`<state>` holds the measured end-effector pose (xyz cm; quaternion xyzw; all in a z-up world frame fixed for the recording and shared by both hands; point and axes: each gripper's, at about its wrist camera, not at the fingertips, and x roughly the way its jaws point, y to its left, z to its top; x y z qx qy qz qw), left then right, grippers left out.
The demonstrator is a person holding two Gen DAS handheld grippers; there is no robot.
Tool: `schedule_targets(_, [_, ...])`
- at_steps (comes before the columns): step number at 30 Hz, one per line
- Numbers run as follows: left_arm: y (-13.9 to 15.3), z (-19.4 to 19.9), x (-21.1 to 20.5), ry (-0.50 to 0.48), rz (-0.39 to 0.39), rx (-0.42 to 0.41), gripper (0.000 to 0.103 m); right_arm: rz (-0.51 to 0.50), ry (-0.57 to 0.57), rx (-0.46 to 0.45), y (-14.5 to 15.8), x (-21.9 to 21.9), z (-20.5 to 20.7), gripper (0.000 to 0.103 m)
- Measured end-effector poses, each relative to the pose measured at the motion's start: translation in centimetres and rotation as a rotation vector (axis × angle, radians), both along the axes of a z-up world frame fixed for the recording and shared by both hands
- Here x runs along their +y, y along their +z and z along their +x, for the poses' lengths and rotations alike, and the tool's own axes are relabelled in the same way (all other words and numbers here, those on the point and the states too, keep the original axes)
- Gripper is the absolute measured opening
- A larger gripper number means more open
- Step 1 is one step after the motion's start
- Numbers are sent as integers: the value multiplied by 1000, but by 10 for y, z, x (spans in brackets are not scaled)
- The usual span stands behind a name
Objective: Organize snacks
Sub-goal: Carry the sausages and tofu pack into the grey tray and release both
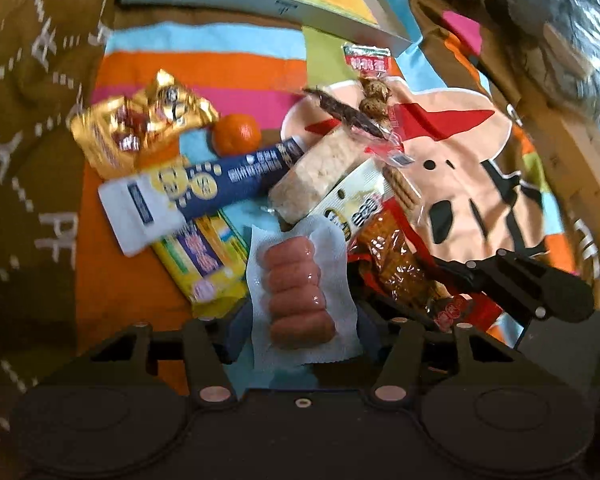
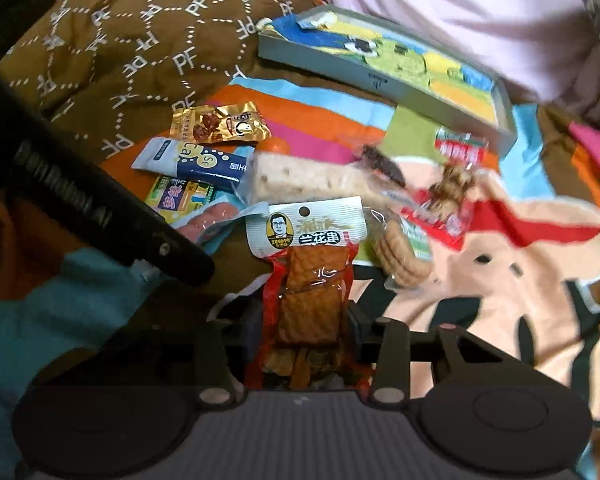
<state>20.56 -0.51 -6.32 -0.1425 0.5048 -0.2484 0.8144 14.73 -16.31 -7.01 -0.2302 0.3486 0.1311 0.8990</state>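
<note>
Your left gripper [image 1: 300,320] is clamped on the clear vacuum pack of pink sausages [image 1: 298,292], your right gripper [image 2: 306,320] on the clear-and-red pack of brown tofu skewers [image 2: 308,280]; each is gripped low, probably so the pack stands clear of the heap. The grey shallow box with a cartoon lining [image 2: 384,68], likely their destination, lies beyond that heap. Everything rests on a bright striped cartoon blanket [image 1: 472,160], a brown quilted cushion [image 2: 132,40] left of the box.

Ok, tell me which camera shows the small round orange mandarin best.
The left wrist view: the small round orange mandarin lies almost whole beside the crinkled gold foil packet. The right wrist view shows only an orange sliver behind the pale rice-crisp bar.
</note>
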Motion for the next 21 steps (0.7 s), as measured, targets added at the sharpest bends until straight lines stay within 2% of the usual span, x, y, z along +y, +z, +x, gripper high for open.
schedule_targets(5, [-2, -2, 3, 14, -58, 59, 55, -131, 13, -38, 4, 2, -14, 44])
schedule_targets(16, [-1, -22, 1, 20, -219, 134, 54, -149, -23, -166, 29, -12, -35, 44])
schedule_targets(21, [4, -31, 1, 36, -270, 84, 54, -140, -32, -226, 38, -18, -34, 44])
